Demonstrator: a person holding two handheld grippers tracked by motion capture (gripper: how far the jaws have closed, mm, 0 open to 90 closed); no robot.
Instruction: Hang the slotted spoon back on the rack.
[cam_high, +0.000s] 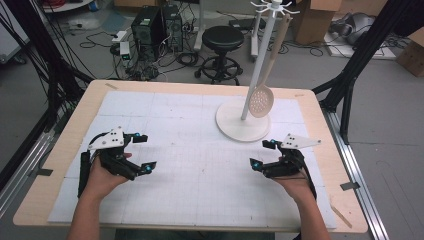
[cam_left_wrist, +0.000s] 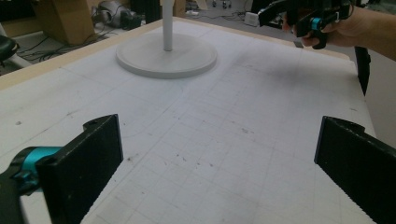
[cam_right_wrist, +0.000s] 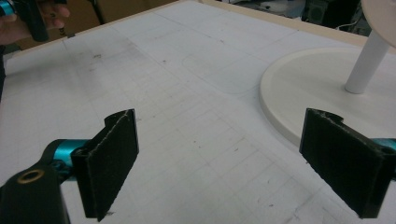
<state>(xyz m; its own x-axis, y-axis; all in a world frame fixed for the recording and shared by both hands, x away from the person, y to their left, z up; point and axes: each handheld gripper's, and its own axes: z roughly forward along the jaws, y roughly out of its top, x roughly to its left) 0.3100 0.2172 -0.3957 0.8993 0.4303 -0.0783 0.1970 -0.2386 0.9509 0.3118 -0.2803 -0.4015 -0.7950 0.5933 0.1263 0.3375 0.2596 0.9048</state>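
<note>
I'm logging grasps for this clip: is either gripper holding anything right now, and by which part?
Nothing is held. The left gripper and right gripper both stand open over the mat; the slotted spoon hangs on its stand.

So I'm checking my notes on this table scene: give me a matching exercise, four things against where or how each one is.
Things:
1. slotted spoon
2. stand base
3. left tongs
4. right tongs

Place or state:
A. open, with nothing between the jaws, near the stand's base
B. hangs from the top of the white stand
C. round and white, flat on the gridded mat
D. open, with nothing between the jaws, at the mat's far side from the stand

Pairs: 1-B, 2-C, 3-D, 4-A
</note>
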